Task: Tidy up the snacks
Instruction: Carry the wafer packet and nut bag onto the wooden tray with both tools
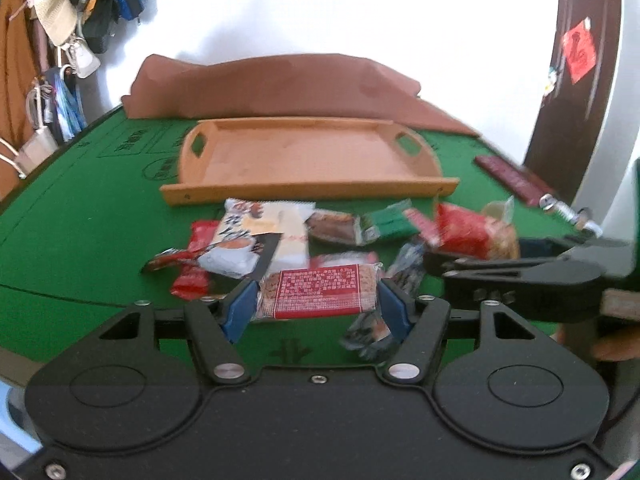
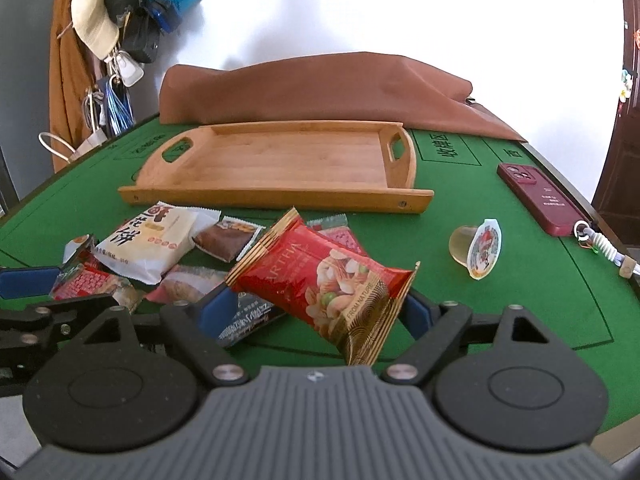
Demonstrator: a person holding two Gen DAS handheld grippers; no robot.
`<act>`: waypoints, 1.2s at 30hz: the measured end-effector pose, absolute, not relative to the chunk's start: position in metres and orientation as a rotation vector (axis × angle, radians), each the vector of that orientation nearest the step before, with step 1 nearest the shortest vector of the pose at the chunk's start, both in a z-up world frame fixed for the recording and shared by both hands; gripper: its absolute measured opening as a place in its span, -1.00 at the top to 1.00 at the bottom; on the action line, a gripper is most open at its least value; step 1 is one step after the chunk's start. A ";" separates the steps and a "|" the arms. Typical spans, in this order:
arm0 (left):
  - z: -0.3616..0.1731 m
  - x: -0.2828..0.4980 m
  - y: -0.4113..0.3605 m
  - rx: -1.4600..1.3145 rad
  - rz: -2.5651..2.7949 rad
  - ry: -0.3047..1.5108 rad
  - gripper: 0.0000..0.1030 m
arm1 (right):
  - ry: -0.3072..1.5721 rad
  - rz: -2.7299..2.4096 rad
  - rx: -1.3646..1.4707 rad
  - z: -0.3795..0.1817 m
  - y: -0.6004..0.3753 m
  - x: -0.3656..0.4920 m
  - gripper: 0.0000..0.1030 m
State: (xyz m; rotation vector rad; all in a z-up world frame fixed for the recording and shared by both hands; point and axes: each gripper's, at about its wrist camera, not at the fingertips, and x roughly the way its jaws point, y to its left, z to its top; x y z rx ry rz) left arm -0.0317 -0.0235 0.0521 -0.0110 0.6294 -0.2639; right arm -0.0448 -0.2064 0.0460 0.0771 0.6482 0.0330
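An empty wooden tray [image 1: 308, 190] [image 2: 276, 196] stands on the green table behind a heap of snack packets. My left gripper [image 1: 318, 304] is shut on a clear cracker packet with a red label [image 1: 320, 292], held just above the table. My right gripper [image 2: 316, 308] is shut on a red nut packet [image 2: 320, 280], lifted and tilted; it also shows in the left wrist view [image 1: 464, 228]. A white pastry packet [image 2: 156, 240] [image 1: 240, 240], a brown cake packet [image 2: 226, 240] and a green packet [image 1: 390, 222] lie in the heap.
A jelly cup [image 2: 476, 248] lies on its side to the right. A dark red phone [image 2: 540, 198] with a strap lies near the right edge. A brown cloth [image 2: 320, 88] is bunched behind the tray. Bags and hats [image 2: 120, 20] hang at back left.
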 end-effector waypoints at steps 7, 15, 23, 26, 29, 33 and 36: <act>0.057 -0.033 -0.031 -0.005 -0.302 0.609 -0.24 | 0.645 0.010 0.073 0.046 -0.210 -0.042 -0.66; 0.058 -0.015 -0.032 0.011 -0.269 0.585 -0.24 | 0.651 0.016 0.083 0.046 -0.214 -0.038 -0.66; 0.062 0.032 -0.022 0.048 -0.198 0.575 -0.24 | 0.651 0.035 0.152 0.052 -0.230 -0.007 -0.65; 0.067 0.055 -0.015 0.034 -0.194 0.589 -0.24 | 0.641 0.045 0.151 0.061 -0.235 0.009 -0.66; 0.073 0.078 -0.009 0.021 -0.186 0.596 -0.24 | 0.647 0.061 0.150 0.068 -0.241 0.029 -0.65; 0.083 0.107 -0.001 -0.001 -0.174 0.587 -0.24 | 0.673 0.073 0.164 0.077 -0.250 0.062 -0.65; 0.091 0.136 0.004 -0.033 -0.187 0.615 -0.24 | 0.696 0.090 0.187 0.084 -0.256 0.089 -0.65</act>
